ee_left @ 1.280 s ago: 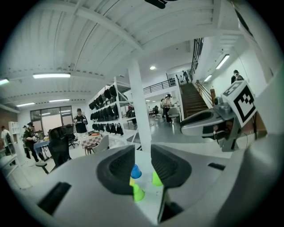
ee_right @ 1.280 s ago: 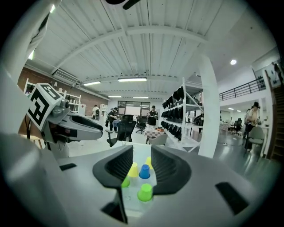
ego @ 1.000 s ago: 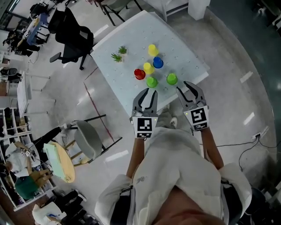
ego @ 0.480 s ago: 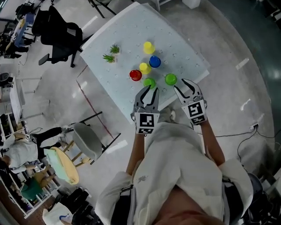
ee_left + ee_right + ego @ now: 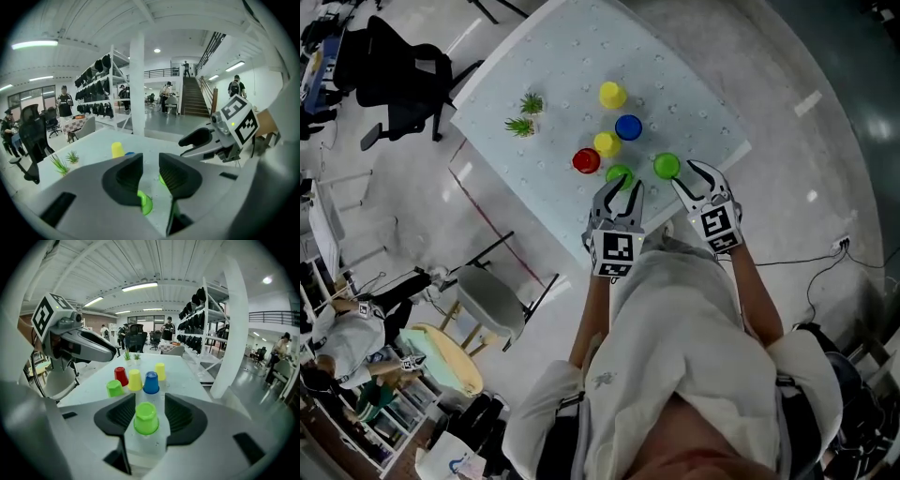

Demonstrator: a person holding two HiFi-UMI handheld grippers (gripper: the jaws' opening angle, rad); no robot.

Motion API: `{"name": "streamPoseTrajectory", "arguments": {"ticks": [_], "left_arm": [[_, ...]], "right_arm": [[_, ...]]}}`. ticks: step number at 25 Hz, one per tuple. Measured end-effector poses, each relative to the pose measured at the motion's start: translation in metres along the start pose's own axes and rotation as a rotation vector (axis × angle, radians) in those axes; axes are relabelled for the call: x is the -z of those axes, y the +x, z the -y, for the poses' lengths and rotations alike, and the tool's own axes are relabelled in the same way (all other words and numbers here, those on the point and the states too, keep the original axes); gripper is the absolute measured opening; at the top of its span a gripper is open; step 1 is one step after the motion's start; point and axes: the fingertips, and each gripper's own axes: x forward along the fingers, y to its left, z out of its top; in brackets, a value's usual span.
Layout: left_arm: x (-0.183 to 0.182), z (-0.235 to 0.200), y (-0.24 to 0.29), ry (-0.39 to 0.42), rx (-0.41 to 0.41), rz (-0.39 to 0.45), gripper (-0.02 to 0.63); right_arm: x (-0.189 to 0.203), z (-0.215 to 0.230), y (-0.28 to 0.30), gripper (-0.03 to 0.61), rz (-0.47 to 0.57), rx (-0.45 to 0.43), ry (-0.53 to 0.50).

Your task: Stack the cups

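Several upside-down cups stand on the white table: a far yellow cup, a blue cup, a yellow cup, a red cup and two green ones. My left gripper is shut and empty, its tips just short of the left green cup, which shows low between its jaws. My right gripper is opening. The right green cup stands between its jaws, and the pads do not touch it.
Two small green plants stand at the table's far left. A black office chair is beyond the table and a grey chair stands on the floor to my left. The table's near edge lies under my grippers.
Both grippers have moved forward over the table's near edge, up to the two green cups. The right jaws have spread wider. The left jaws have stayed together.
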Motion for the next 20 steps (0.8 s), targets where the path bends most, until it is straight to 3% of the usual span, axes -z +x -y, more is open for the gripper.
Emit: {"name": "streamPoseTrajectory", "arguments": {"ticks": [8, 20], "left_arm": [[0.014, -0.007, 0.023, -0.009, 0.078, -0.042, 0.114], [0.023, -0.016, 0.038, -0.05, 0.124, -0.054, 0.114]], "right_arm": [[0.024, -0.005, 0.029, 0.209, -0.084, -0.004, 0.02], [0.04, -0.005, 0.052, 0.244, -0.144, -0.009, 0.03]]}}
